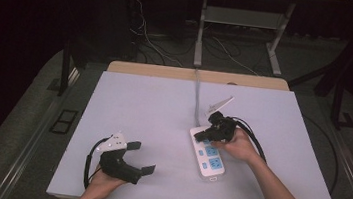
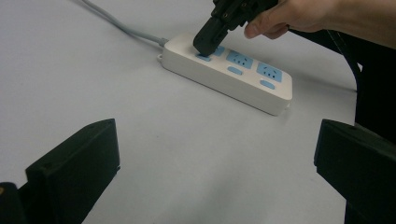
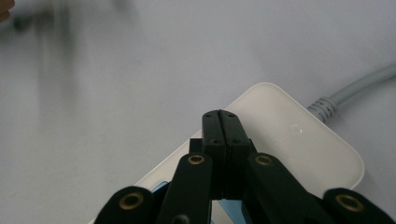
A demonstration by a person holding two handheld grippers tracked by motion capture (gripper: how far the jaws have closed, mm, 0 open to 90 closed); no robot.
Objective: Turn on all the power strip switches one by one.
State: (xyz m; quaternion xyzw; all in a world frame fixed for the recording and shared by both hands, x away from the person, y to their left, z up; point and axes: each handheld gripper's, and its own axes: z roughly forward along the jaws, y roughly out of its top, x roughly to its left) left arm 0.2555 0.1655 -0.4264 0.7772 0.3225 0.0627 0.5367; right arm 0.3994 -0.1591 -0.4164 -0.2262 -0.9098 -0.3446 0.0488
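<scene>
A white power strip (image 1: 207,153) with blue sockets and blue switches lies on the table right of centre; its grey cable (image 1: 197,94) runs to the far edge. My right gripper (image 1: 203,138) is shut, jaws pressed together with nothing between them, and its tip rests on the strip's far end, by a blue switch (image 2: 203,57). In the right gripper view the closed jaws (image 3: 219,116) sit over the strip's white top (image 3: 289,140). My left gripper (image 1: 141,157) stands open near the front left of the table, empty, its fingers (image 2: 74,172) wide apart and aimed toward the strip (image 2: 233,77).
The pale table top (image 1: 143,106) has a wooden strip along its far edge (image 1: 167,72). Behind it stand metal frame legs (image 1: 201,32) and loose cables on the floor (image 1: 146,35). Black cables trail from both grippers.
</scene>
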